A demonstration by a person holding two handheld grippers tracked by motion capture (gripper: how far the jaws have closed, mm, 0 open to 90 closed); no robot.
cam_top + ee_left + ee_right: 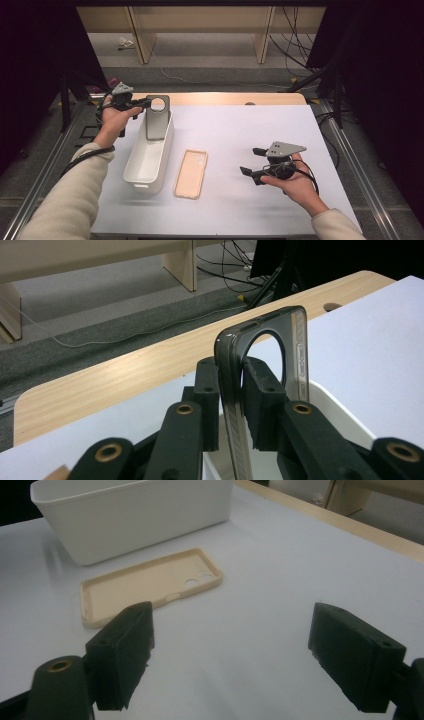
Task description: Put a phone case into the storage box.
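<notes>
Right gripper view looked past its own two black jaws, spread wide with nothing between them, to the beige soft phone case [150, 582] lying hollow side up on the white table sheet [280, 610], with the white oblong plastic bin [135, 515] beyond it at about eleven o'clock. By my reading the sorting stood roughly half done: this case had yet to be lifted. High view placed the right gripper [256, 163] at four o'clock of the sheet and the left gripper [143, 103] at ten o'clock, over the bin's far end. Left gripper view alone showed the jaws against the smoky translucent phone case [260, 365], upright above the bin, apparently not yet let go.
</notes>
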